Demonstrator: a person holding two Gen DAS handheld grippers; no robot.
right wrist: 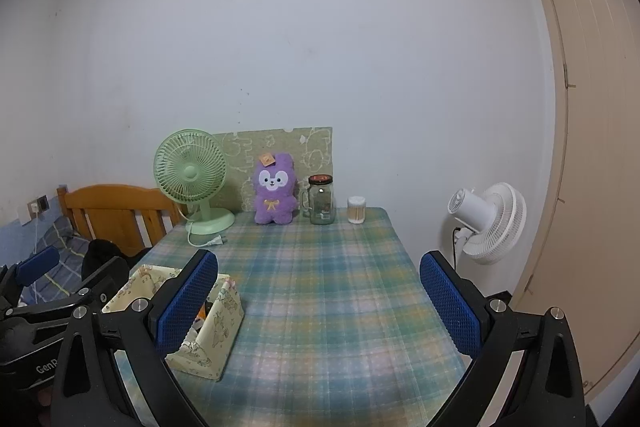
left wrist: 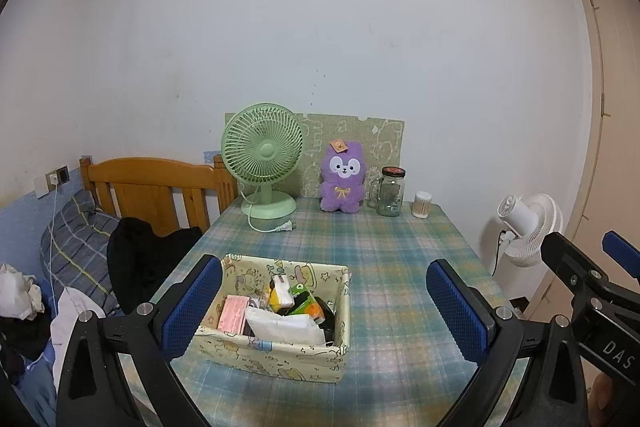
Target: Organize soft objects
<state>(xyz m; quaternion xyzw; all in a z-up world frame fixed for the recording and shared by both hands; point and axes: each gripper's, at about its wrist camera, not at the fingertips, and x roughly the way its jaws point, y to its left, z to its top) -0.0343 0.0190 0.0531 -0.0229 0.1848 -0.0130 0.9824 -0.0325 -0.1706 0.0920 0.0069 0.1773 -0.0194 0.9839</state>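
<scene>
left wrist: above near table edge, facing the wall | right wrist: just rightward, same heading | shared: tabletop, purple plush

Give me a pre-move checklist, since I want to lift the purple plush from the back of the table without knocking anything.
1. Left gripper open, nothing held: ok.
2. Right gripper open, nothing held: ok.
3. Purple plush upright and unobstructed from the front: ok.
4. Room beside the plush: not ok; the glass jar stands close on its right, the green fan on its left.
5. Fabric box has room for it: not ok; already packed with items.
6. Fan plug lying loose on the tablecloth, outside the straight approach: ok.
</scene>
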